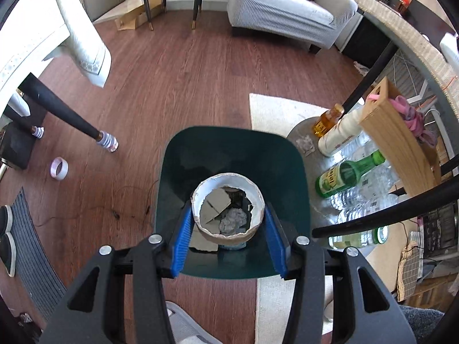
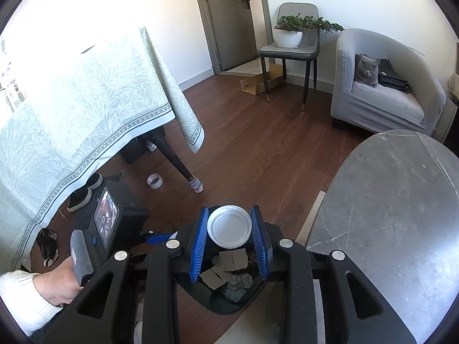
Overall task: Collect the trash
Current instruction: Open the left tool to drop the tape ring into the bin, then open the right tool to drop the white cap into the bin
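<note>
The left gripper is holding a torn white paper bowl between its blue ribbed fingers, the bowl's ragged mouth facing the camera, above a dark green plastic bin standing on the brown wooden floor. Cardboard scraps and a crumpled grey wad are lying in the bin. The right gripper is gripping a round white plastic lid, its hollow side facing the camera, over the same bin. A grey stone worktop is sitting to the right, a green glass bottle lying nearby.
</note>
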A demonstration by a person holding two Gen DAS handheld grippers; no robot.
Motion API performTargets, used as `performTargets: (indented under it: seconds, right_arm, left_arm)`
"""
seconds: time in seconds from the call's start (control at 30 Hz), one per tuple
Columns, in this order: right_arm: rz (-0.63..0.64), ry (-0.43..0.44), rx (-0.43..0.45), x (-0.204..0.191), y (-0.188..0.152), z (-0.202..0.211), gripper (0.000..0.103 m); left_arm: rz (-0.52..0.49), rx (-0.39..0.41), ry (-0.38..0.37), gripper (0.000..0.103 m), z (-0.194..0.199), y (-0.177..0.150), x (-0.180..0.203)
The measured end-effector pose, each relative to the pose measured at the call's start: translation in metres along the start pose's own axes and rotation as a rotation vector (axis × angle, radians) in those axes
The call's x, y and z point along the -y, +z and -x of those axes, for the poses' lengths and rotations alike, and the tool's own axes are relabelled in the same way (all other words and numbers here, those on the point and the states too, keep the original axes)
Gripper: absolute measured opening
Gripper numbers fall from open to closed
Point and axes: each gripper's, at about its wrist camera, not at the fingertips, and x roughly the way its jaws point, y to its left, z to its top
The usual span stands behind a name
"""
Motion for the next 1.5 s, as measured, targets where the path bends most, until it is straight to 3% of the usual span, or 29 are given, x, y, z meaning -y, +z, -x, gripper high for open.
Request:
performTargets:
  seconds: [0.17,0.33,0.4,0.73,1.03,1.27,1.5]
  right_arm:
    - [0.014,0.015,-0.023,-0.012,0.003,-0.016,0.030]
    - [0.027,0.011,-0.077,-0.021,0.000,-0.040,0.030]
    - [0.027,0.007,-0.100,-0.022,-0.001,-0.050,0.030]
    - [0.021,-0.016,-0.202,-0.029,-0.012,-0.097,0.030]
    - [0.025,-0.038,-0.280,-0.038,-0.025,-0.135,0.030]
    - [0.012,-0.046,-0.344,-0.040,-0.037,-0.165,0.030]
    - [0.012,-0.057,-0.442,-0.043,-0.057,-0.200,0.031]
  left_arm:
    - [-0.004,-0.022,0.020,0.052,-0.006,-0.003,-0.011]
    - [-0.004,-0.005,0.024,0.061,-0.001,-0.005,-0.020]
    - [-0.010,0.012,0.022,0.065,0.005,-0.005,-0.023]
    - [0.012,0.132,-0.016,0.065,0.053,-0.001,-0.037]
    - [0.009,0.248,-0.029,0.059,0.100,0.008,-0.038]
    - [-0.006,0.285,-0.020,0.046,0.115,0.010,-0.041]
    - [0.048,0.349,-0.043,0.033,0.134,0.011,-0.056]
